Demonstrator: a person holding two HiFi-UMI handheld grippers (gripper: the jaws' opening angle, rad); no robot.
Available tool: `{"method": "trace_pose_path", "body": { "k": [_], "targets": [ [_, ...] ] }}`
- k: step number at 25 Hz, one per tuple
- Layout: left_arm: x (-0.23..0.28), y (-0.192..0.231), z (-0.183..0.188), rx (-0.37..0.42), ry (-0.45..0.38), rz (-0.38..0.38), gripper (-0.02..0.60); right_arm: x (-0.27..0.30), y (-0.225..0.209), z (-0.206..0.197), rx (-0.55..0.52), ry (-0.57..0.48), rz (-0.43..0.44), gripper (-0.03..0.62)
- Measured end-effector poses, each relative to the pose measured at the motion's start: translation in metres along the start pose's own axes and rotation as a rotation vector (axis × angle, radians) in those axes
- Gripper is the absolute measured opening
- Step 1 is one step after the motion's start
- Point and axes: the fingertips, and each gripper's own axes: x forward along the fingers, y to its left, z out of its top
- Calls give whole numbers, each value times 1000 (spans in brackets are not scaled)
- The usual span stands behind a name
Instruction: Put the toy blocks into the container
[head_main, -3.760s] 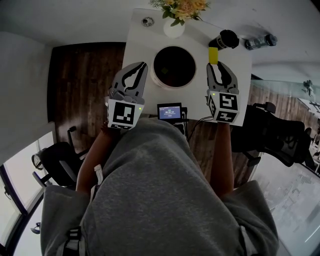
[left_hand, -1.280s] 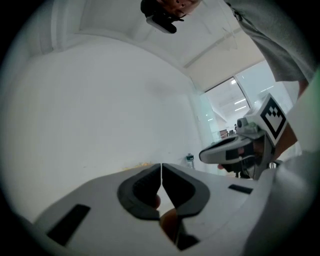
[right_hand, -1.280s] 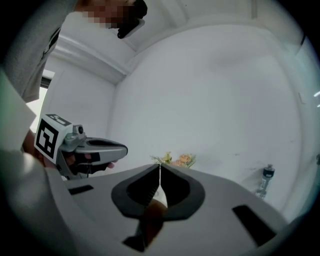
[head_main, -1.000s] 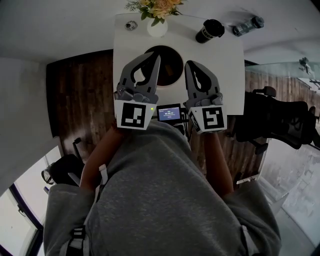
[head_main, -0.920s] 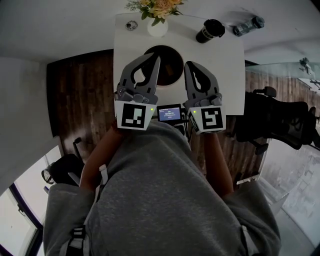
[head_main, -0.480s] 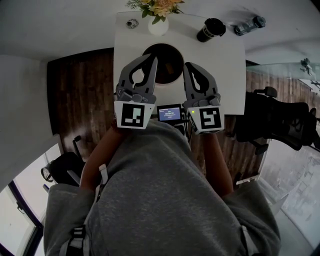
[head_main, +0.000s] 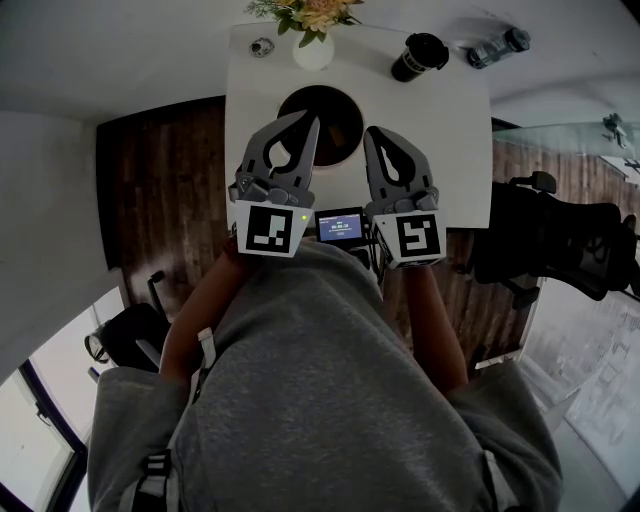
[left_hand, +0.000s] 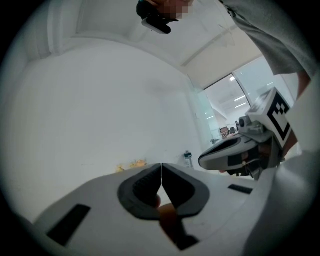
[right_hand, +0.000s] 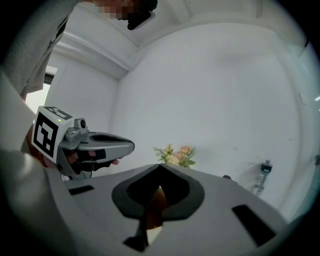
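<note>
Container (head_main: 338, 112), round with dark interior, on white table (head_main: 455, 150) just ahead of both tools. Left gripper (head_main: 312, 122) held level, jaws closed tip to tip, overlapping container's near-left rim in head view. Right gripper (head_main: 368, 135) alongside, angled slightly down, jaws likewise pressed together. Beyond container: flower vase (head_main: 313, 48), dark lidded cup (head_main: 418, 58), bottle (head_main: 497, 46) farthest right.

The head view looks from high up, almost straight down, onto the white table (head_main: 450, 130), with the left gripper (head_main: 313, 120) and right gripper (head_main: 369, 133) close below it. Each gripper view sits low behind its own jaws and looks level at a white wall (left_hand: 100, 110). Both show the flowers (right_hand: 175, 155), the bottle (right_hand: 261, 175) and the other gripper.
</note>
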Motion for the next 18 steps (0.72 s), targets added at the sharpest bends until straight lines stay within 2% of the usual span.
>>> {"method": "trace_pose_path", "body": {
  "k": [6,11,14,18],
  "targets": [
    [3,-11,-11,-24,54,-8,11,-1,-11,-7,51,23,3,3],
    [16,-18,-21,-98,97,23,11,1,-18,-7,49,40,56,3],
    [21,-35,-34,-139,175,9,11,0,-28,-5,51,40,83,3],
    [32,-54,-57,-125,293,-24,12,1,-45,-10,83,54,97,3]
  ]
}}
